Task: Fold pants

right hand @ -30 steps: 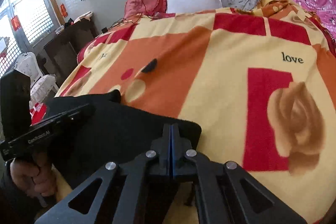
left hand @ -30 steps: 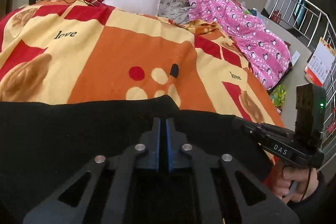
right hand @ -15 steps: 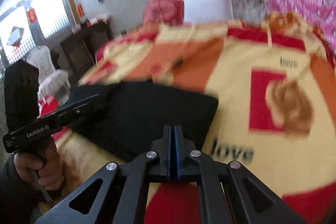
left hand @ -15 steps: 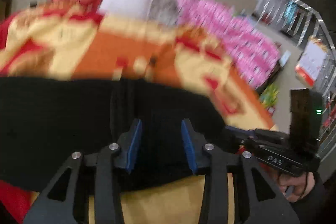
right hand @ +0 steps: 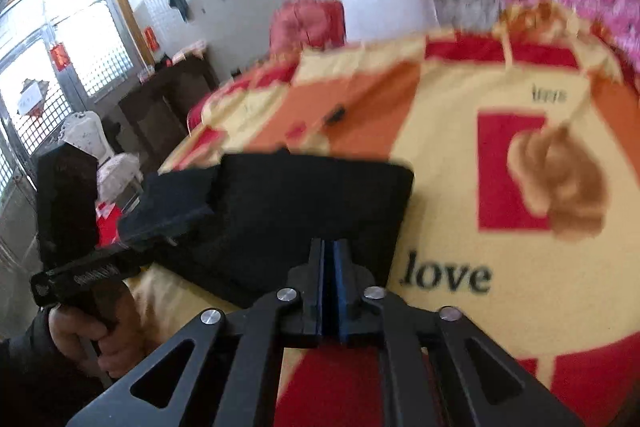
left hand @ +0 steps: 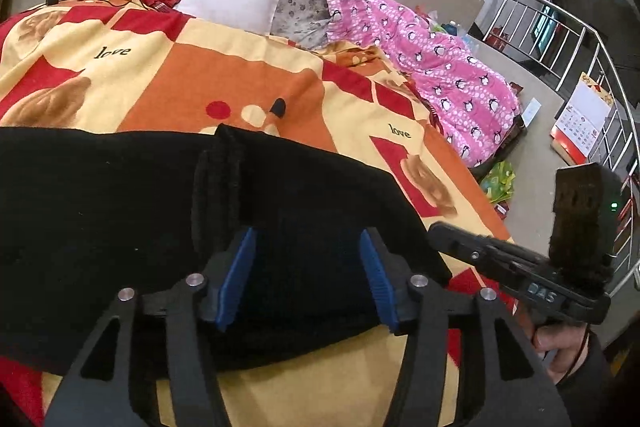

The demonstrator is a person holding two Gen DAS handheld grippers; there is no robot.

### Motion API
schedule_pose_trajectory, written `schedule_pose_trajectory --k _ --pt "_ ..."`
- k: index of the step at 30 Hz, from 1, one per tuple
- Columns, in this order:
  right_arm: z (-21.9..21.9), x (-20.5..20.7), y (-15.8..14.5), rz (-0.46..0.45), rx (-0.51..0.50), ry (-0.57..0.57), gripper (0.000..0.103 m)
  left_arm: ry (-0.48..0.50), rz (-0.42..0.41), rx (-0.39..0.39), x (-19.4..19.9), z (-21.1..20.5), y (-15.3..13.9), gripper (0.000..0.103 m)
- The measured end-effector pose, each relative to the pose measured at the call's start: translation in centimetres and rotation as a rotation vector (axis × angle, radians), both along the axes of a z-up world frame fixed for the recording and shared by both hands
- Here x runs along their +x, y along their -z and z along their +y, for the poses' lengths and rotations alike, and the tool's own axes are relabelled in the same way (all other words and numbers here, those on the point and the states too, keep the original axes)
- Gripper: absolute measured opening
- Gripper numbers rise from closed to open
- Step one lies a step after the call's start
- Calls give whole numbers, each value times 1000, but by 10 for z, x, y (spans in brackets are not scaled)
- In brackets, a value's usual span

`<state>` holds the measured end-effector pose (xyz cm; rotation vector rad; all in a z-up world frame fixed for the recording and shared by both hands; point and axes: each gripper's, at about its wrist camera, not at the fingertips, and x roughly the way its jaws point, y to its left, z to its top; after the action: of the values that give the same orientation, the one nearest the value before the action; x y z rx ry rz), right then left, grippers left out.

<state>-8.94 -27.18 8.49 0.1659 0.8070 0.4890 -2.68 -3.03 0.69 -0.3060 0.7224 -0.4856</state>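
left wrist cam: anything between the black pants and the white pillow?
Only blanket between pants and pillow, carrying a small black item; shows in the left wrist view.

right view blurred | pants (left hand: 120, 207) cut off at left edge | blanket (left hand: 240, 67) partly hidden beneath

The folded black pants (right hand: 304, 211) lie flat on the bed's orange, yellow and red blanket (right hand: 460, 155), left of its printed word "love". The right tool (right hand: 329, 267), its blue-lined jaws pressed together with nothing between them, hovers at the pants' near edge. The left tool (right hand: 160, 215) reaches over the pants' left side.
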Motion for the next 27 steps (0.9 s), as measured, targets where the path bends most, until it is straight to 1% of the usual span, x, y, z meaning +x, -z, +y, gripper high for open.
schedule_pose_trajectory --k 1,2,3,4,6,7,9,10,12,13,14,15,16,18,19,21,22,23,25,27 --pt "3 -2 -1 -11 -24 1 32 5 -3 -2 0 -1 0 58" --pt "9 1 5 17 -69 -9 38 10 -6 -2 -1 -2 0 61" --pt "14 3 14 39 -105 -38 38 17 -10 -2 -1 -3 0 62" --pt "14 2 12 5 -116 -37 37 18 -12 0 -2 -3 -1 63" --pt "12 4 3 12 -100 -33 37 24 -16 3 -2 -4 -1 66" --pt "9 4 -1 -13 -83 -25 38 29 -18 -1 -2 -4 -1 69" --pt "-1 0 -13 -100 -76 35 39 53 -22 -28 -2 -4 -1 80" --pt "-6 -2 -17 -138 -91 86 42 72 -25 -50 -3 -4 -2 88" --pt "-10 -8 -32 -202 -126 138 44 75 -47 -76 -6 -2 -8 88" --pt "-11 -13 -40 -232 -131 154 48 65 -74 -103 -10 3 -15 88" --pt "-12 -18 -54 -279 -137 182 52 61 -95 -119 -12 7 -22 88" --pt "-12 -23 -69 -326 -136 205 65 50 -137 -136 -16 14 -33 88" --pt "-12 -27 -82 -363 -131 218 78 26 -191 -137 -21 22 -48 88" --pt "-9 -36 -120 -477 -126 252 84 -31 -266 -125 -28 37 -73 94" --pt "-6 -36 -135 -515 -130 253 87 -69 -303 -117 -32 47 -87 103" --pt "2 -37 -173 -599 -137 232 90 -133 -372 -115 -39 70 -111 103" --pt "5 -38 -186 -630 -136 232 93 -152 -392 -114 -40 80 -119 103" --pt "9 -39 -202 -673 -134 233 101 -177 -407 -113 -42 90 -128 103" --pt "15 -43 -227 -729 -118 229 103 -244 -428 -113 -48 115 -144 103" --pt "22 -44 -250 -757 -91 220 103 -331 -459 -105 -57 141 -159 103"
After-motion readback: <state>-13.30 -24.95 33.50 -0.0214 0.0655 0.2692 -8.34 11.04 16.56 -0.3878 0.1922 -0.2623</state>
